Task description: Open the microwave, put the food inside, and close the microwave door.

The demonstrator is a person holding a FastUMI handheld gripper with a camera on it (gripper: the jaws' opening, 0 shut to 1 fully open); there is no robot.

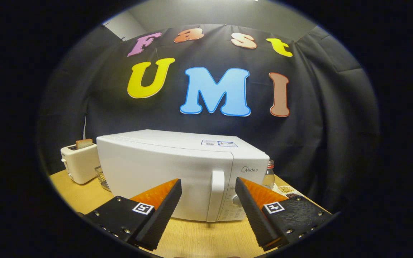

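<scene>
the gripper [208,186] has its fingers spread apart, holding nothing. the microwave [163,172] sits shut on the table [199,236], its handle [216,195] just ahead between them. closing off-centre could slip off the handle or shove the microwave back.

One microwave [177,172], one toaster [79,163], one bottle [269,175], one open-fingered gripper [208,186]
</scene>
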